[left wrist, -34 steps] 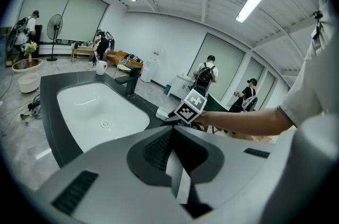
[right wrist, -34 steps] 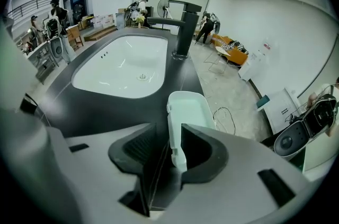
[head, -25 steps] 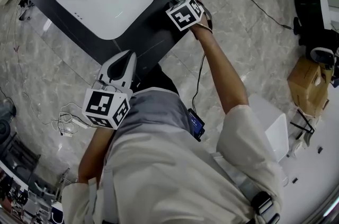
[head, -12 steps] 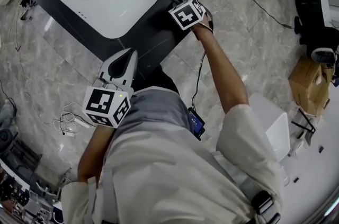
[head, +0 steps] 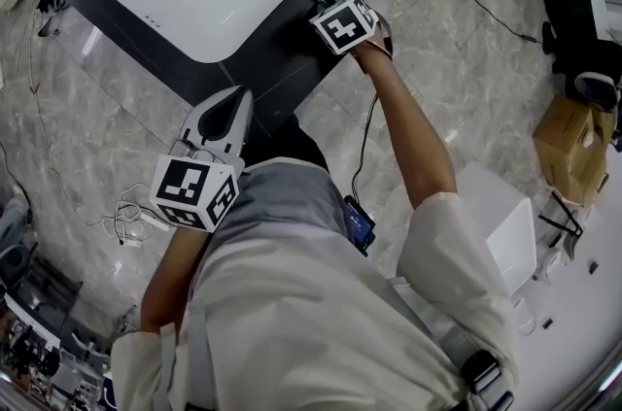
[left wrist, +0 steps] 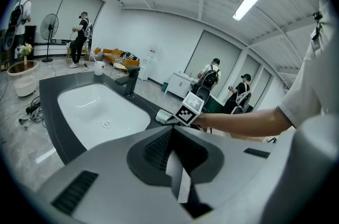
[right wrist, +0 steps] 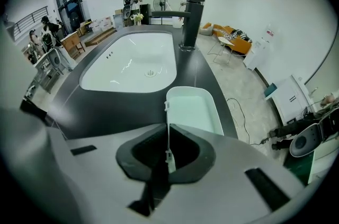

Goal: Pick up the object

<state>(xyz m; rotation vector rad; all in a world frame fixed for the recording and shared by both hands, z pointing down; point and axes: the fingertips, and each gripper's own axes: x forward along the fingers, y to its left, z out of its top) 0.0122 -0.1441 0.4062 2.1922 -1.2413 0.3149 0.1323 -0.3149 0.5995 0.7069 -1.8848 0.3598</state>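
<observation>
The right gripper (right wrist: pixel 168 150) jaws, just closing on the white tray (right wrist: pixel 197 107)'s thin wall beside the sink (right wrist: pixel 132 66), should pinch firmly before a level lift; the left gripper (left wrist: pixel 178 178) jaws are clenched, empty.

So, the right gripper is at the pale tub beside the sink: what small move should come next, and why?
Probably a short, straight lift of the right gripper. Its jaws have just been closing and now pinch the thin wall of the pale tub, which sits on the black counter; a small lift would test the grip.
</observation>
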